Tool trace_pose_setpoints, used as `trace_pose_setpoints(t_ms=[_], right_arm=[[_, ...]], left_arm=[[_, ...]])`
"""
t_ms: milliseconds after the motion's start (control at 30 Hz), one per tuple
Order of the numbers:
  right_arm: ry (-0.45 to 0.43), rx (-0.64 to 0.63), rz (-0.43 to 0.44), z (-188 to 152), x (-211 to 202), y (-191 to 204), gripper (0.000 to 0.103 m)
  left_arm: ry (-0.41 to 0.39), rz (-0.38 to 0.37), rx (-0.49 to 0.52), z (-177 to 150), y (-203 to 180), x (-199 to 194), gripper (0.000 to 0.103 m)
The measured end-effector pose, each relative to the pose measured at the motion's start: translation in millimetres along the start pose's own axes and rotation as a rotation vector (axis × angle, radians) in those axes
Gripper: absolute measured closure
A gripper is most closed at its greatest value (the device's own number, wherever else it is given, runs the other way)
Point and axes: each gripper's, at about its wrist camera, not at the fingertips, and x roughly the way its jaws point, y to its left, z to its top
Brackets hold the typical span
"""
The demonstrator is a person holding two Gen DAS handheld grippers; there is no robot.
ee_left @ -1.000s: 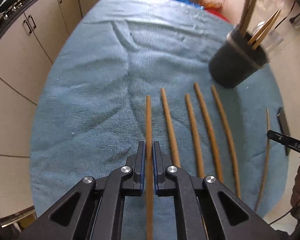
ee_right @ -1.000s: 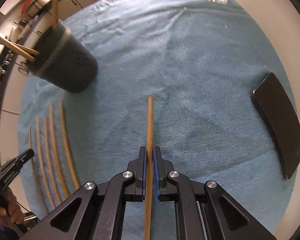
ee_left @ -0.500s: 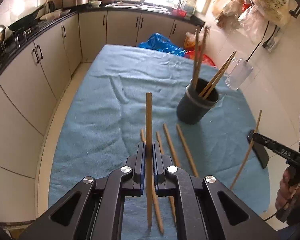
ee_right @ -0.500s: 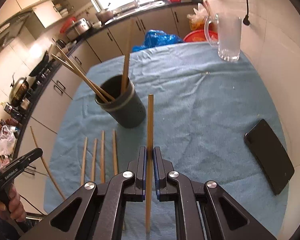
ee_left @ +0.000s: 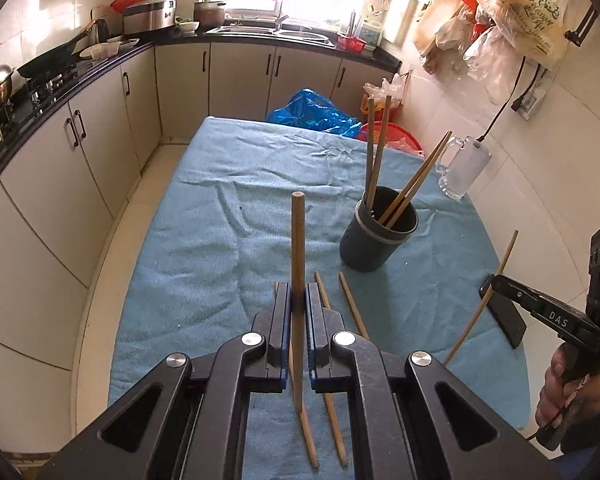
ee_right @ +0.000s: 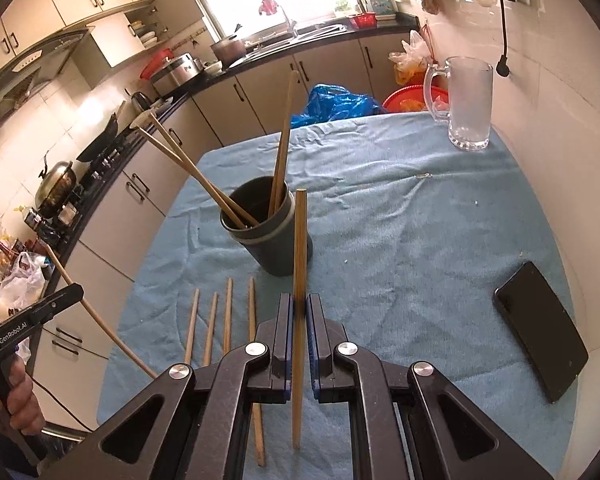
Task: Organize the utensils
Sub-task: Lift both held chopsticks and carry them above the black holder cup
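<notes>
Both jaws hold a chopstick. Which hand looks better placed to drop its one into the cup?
Probably right: its chopstick points just beside the cup, close ahead. The left chopstick sits farther off to the cup's side.

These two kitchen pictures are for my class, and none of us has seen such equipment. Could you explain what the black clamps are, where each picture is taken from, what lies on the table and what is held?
No robot here: a person holds a black two-finger clamp in each hand, with a camera on each looking along its fingers. One picture comes from the left hand-held gripper, the other from the right hand-held gripper; each also shows the other at its edge.

Each is shut on one wooden chopstick: the left chopstick and the right chopstick, both lifted.

On the blue towel-covered table stand a dark round utensil holder with four chopsticks in it, and a clear glass mug. Four loose wooden chopsticks and a black phone lie flat.
</notes>
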Motion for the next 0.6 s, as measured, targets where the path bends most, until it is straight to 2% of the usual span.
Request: trace_pose_setpoints(t_ms=[600], right_arm=[[-0.085,0.003,0.017,25.8,-27.9,-2.6,0.097]], left_arm=[[-0.037,-0.017,0.037,23.7,-11.9,-7.5,0.097]])
